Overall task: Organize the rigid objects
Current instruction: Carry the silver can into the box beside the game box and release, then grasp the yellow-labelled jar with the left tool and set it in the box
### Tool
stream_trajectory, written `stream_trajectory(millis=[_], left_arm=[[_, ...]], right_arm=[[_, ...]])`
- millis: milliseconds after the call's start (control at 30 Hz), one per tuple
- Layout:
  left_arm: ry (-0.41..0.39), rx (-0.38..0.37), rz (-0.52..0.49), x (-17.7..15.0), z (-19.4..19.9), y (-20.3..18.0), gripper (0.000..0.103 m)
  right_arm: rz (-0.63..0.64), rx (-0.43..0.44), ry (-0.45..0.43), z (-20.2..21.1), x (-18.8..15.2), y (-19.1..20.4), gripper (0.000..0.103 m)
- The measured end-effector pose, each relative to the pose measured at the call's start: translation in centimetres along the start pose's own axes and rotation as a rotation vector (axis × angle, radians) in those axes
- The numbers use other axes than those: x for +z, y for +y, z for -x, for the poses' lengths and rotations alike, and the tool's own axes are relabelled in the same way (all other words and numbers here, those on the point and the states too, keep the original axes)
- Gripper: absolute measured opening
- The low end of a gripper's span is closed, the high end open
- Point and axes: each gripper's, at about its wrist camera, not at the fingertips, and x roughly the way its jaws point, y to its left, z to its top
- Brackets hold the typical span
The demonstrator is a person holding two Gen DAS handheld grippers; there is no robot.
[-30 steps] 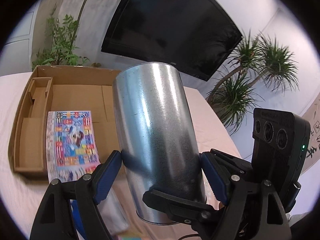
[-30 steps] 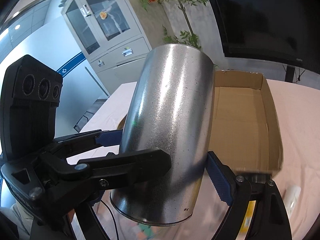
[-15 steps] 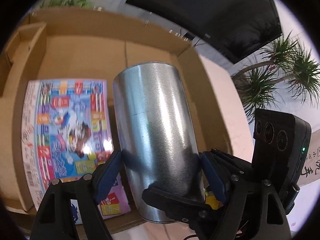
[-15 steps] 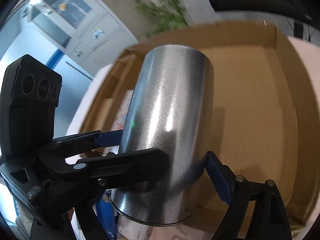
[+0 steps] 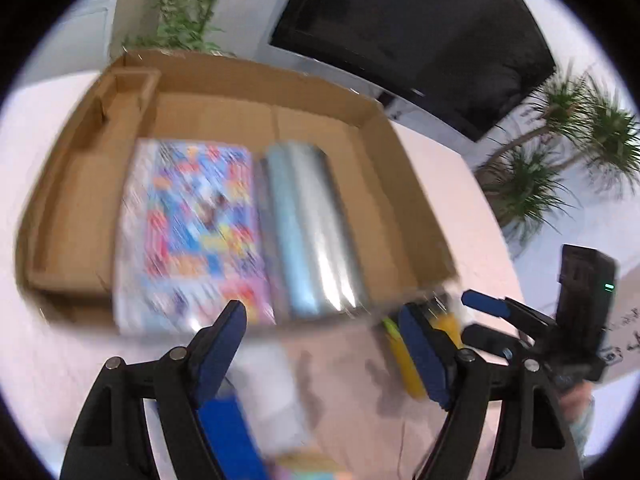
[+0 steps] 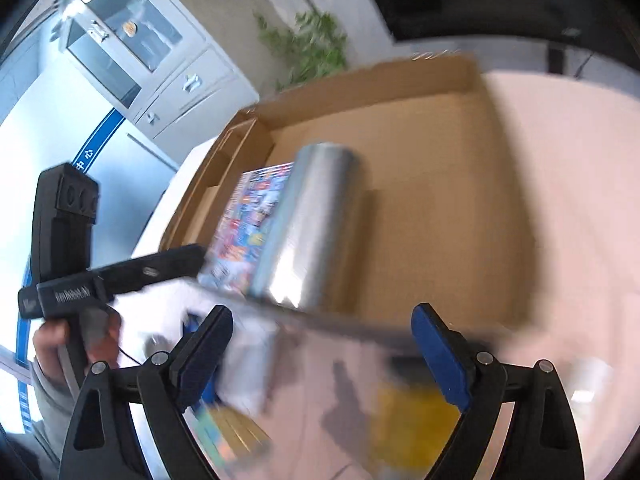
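Note:
A shiny metal cylinder lies on its side in the open cardboard box, right beside a flat colourful printed box. Both also show in the right wrist view: the cylinder, the printed box, the cardboard box. My left gripper is open and empty, pulled back in front of the box's near wall. My right gripper is open and empty too, just before the box. Both views are motion-blurred.
On the pink table before the box lie blurred items: a yellow object, a blue box, white packets and a yellow packet. A dark screen and potted plants stand behind the table.
Both grippers let go of the metal cylinder, which now lies in the box beside the printed box. Both grippers have opened and drawn back toward the table's near side.

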Motion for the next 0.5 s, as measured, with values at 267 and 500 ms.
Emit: stream_trajectory(millis=[267, 500], left_arm=[[0.241, -0.251, 0.067, -4.6, -5.8, -2.6, 0.078], [0.300, -0.196, 0.104, -4.1, -9.3, -1.6, 0.077]], right_arm=[[0.009, -0.052, 0.129, -1.2, -6.2, -1.5, 0.073], [-0.063, 0.138, 0.200, -5.7, -6.8, -0.1, 0.089]])
